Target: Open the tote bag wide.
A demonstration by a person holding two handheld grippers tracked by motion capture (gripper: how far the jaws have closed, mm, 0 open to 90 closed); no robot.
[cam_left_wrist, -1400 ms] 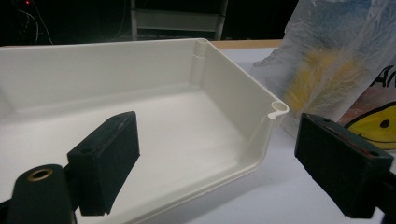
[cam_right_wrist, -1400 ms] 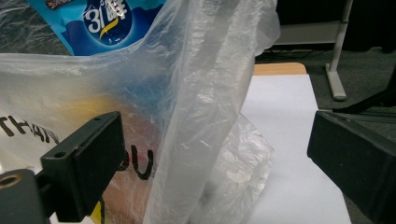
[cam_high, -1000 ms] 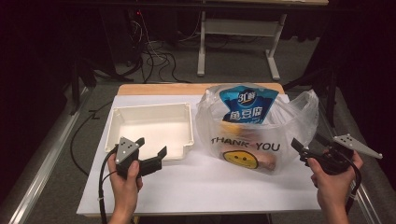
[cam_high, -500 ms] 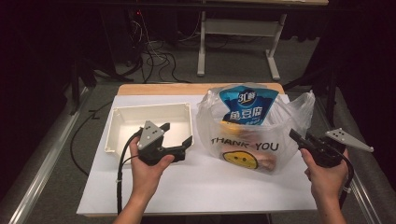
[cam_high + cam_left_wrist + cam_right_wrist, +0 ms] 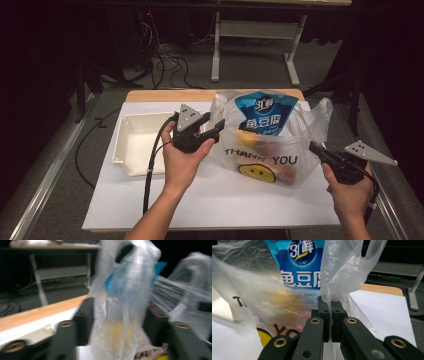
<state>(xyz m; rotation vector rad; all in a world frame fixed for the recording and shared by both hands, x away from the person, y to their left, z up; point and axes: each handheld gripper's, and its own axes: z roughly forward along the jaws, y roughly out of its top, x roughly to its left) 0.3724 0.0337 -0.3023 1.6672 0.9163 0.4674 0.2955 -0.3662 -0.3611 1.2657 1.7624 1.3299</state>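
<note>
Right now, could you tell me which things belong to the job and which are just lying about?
In the job:
plastic bag
blue packet inside it
right tool, shut on a bag handle
left tool, at the other handle

Lying about:
white tray

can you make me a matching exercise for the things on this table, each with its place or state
Things:
1. clear plastic "THANK YOU" bag
2. blue printed food packet
3. white rectangular plastic tray
4. right gripper

Places or states:
a. empty, at the table's left
b. fingers pinched on the bag's thin film
c. stands upright inside the bag
d. sits mid-table, smiley face printed on it

Pairs: 1-d, 2-c, 3-a, 4-b
</note>
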